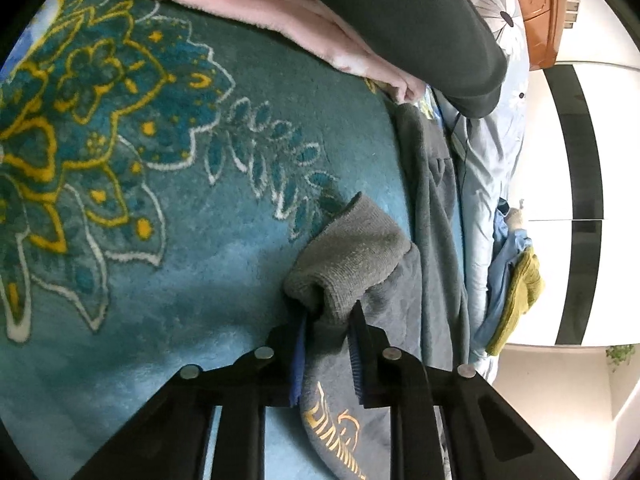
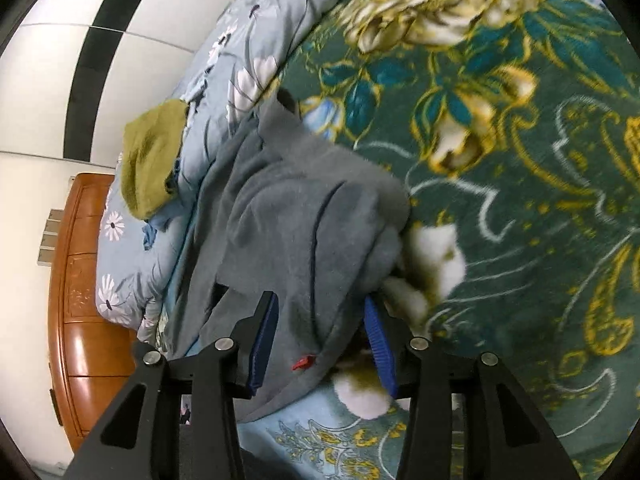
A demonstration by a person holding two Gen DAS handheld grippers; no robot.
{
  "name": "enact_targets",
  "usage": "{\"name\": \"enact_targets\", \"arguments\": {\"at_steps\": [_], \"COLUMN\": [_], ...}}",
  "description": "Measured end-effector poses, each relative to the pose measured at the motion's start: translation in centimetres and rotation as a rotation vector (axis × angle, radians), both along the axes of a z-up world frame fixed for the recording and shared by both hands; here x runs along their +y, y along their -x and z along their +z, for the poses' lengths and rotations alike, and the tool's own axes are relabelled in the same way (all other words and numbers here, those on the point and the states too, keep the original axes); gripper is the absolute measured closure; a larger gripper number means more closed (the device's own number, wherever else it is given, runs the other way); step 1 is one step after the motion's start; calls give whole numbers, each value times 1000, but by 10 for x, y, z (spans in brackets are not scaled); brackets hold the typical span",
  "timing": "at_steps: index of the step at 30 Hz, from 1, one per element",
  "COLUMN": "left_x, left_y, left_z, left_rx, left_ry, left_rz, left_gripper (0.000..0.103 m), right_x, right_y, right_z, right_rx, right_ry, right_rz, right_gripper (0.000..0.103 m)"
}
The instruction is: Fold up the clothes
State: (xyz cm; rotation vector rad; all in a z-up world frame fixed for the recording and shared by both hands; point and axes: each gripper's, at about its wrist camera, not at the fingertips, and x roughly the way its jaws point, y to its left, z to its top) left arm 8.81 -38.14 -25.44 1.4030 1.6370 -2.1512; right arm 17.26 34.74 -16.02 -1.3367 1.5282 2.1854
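While left tool [image 1: 328, 344] pinches grey garment [image 1: 352, 256] | gold lettering [image 1: 336, 436] unreadable

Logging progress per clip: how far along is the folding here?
Done: little; a pink fleece garment lies bunched, whether folded is unclear. In hand: the left gripper has its jaws pinching the ribbed cuff of the grey fleece garment; the right gripper straddles its body with jaws open. Left: the grey garment is still rumpled, and an olive knit item waits on the floral duvet.
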Motion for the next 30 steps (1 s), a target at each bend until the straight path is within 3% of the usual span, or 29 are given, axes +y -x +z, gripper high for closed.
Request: {"name": "enact_targets", "arguments": {"at_steps": [4, 6, 8, 14, 18, 20, 24, 30], "left_x": [-1, -3, -4, -20, -29, -33, -34, -16], "left_y": [-1, -1, 2, -1, -4, -9, -13, 19], "left_z": [8, 15, 27, 75, 66, 56, 58, 110], "left_rx": [11, 24, 52, 160, 61, 31, 23, 87], "left_ry": [19, 23, 38, 122, 199, 183, 198, 247], "left_rz": [2, 13, 9, 10, -37, -26, -27, -46], "left_gripper": [87, 88, 89, 89, 89, 89, 89, 89], "right_x": [-9, -9, -8, -17, -17, -17, -18, -12], "right_y": [7, 7, 9, 12, 9, 8, 11, 38], "right_z": [-4, -3, 3, 51, 53, 37, 35, 72], "right_rx": [-7, -17, -20, 124, 118, 61, 96, 200], "right_ry": [10, 1, -7, -28, -35, -12, 20, 1], "right_rz": [10, 12, 17, 70, 80, 76, 66, 76], "right_gripper": [60, 86, 88, 90, 90, 90, 90, 90]}}
